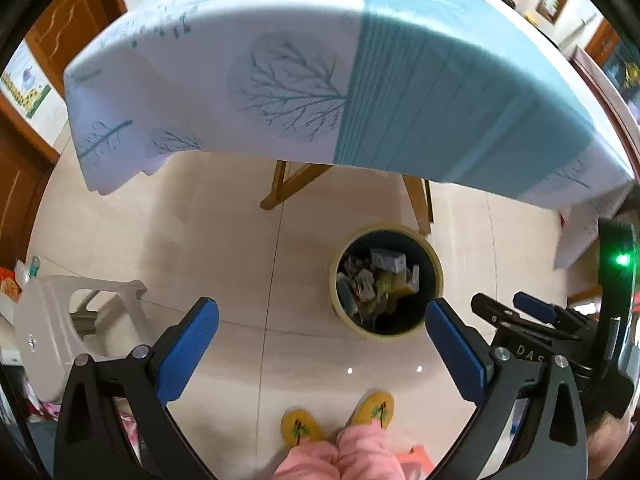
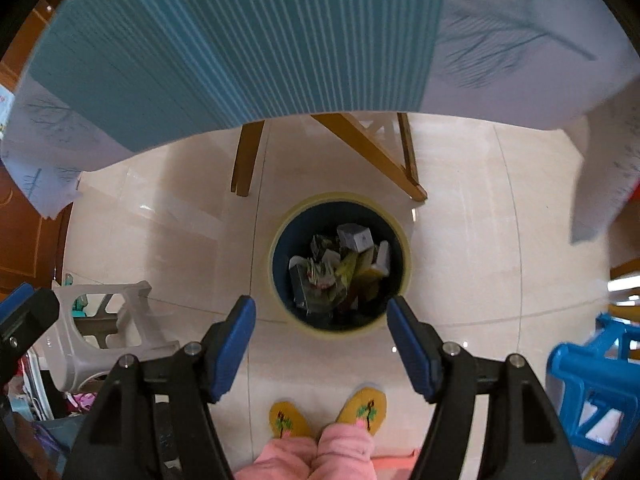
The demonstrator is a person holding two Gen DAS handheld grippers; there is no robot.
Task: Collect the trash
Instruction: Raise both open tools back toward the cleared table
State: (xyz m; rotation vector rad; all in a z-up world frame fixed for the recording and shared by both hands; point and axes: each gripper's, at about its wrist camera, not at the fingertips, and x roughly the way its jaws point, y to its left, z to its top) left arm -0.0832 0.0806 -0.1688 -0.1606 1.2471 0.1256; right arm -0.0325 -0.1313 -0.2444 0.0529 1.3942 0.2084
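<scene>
**Both grippers empty above the bin**

Left to right: grey stool (image 2: 104,320) at your near left; bare tile floor (image 1: 224,240) btwn it and the trash bin (image 2: 340,264); blue stool (image 2: 592,376) near right. Tablecloth edge (image 1: 280,92) overhangs on the far side, w/ wooden legs (image 2: 244,160) just beyond the bin. Bin stands upright, mouth facing up at you, round so no long axis; wrappers and small boxes fill it. Your left gripper (image 1: 320,344) has fingers wide apart, nothing btwn. Right gripper (image 2: 320,340) likewise spread, empty, bin straight ahead of it. Your slippers (image 2: 328,416) near the bin.
</scene>
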